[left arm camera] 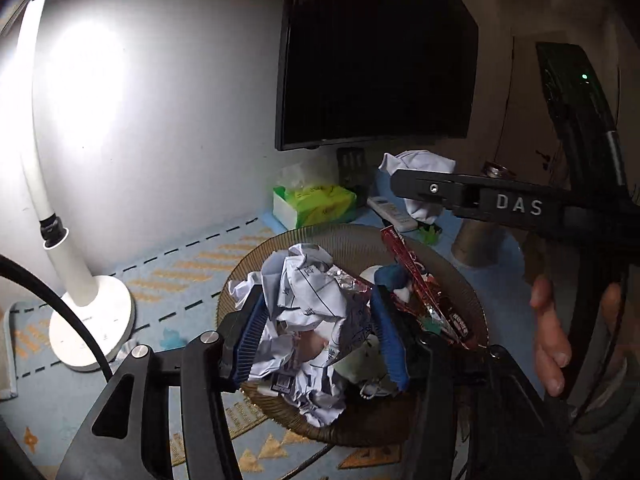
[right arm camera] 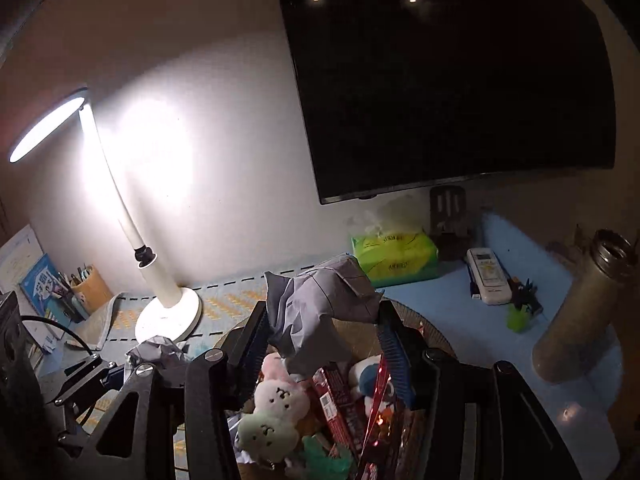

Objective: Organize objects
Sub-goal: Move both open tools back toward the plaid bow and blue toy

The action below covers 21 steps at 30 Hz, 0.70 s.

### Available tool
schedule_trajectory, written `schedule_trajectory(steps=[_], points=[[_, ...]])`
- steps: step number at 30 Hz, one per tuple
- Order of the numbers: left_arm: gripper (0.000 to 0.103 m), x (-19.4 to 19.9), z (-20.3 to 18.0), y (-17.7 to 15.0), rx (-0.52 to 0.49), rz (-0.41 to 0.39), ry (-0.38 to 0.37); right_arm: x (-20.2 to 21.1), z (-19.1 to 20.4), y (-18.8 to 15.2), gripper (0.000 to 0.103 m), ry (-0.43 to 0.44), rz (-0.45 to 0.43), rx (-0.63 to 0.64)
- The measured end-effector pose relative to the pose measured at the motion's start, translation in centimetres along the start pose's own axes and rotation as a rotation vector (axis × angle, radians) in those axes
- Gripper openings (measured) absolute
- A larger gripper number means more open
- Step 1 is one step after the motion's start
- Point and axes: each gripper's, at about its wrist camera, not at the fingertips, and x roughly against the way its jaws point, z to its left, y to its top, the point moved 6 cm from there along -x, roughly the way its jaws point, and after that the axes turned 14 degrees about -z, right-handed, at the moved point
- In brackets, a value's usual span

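A round brown woven basket [left arm camera: 460,280] on the desk holds crumpled paper, red snack wrappers [left arm camera: 412,264] and small plush toys [right arm camera: 280,396]. My left gripper [left arm camera: 320,336] is shut on a big crumpled white paper ball [left arm camera: 308,300] over the basket. My right gripper [right arm camera: 326,336] is shut on a crumpled grey-white paper [right arm camera: 320,300] and holds it above the basket [right arm camera: 436,340]. The right gripper's black body [left arm camera: 500,200] crosses the left wrist view, with the person's hand below it.
A white desk lamp [left arm camera: 80,300] stands at the left, lit. A green tissue pack [right arm camera: 394,256], a white remote [right arm camera: 488,276], a metal flask [right arm camera: 580,312] and a white cloth [left arm camera: 420,168] lie behind the basket. A dark TV [right arm camera: 440,80] hangs on the wall.
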Motion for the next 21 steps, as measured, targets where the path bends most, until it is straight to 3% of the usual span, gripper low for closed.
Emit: schedule_trajectory(steps=[1, 2, 7, 12, 16, 21], points=[[0.083, -0.9, 0.1, -0.2, 0.016, 0.017, -0.012, -0.9, -0.3, -0.1, 0.080, -0.019, 0.013, 0.004], [0.093, -1.5, 0.4, -0.5, 0.035, 0.019, -0.014, -1.5, -0.8, -0.4, 0.083, -0.032, 0.020, -0.003], [0.093, -1.3, 2.7, -1.9, 0.150, 0.032, -0.034, -1.0, -2.1, -2.0, 0.083, -0.004, 0.038, -0.070], [0.093, 2.0, 6.3, -1.9, 0.229, 0.002, 0.013, 1.0, -0.9, -2.7, 0.083, 0.036, 0.027, -0.080], [0.093, 5.5, 9.8, -1.4, 0.234, -0.050, 0.106, 3.1, 2.7, -2.4, 0.087, 0.135, 0.014, -0.063], [0.098, 10.9, 16.1, -1.5, 0.270, -0.150, 0.312, 5.0, 9.4, -3.2, 0.098, 0.291, 0.036, -0.007]])
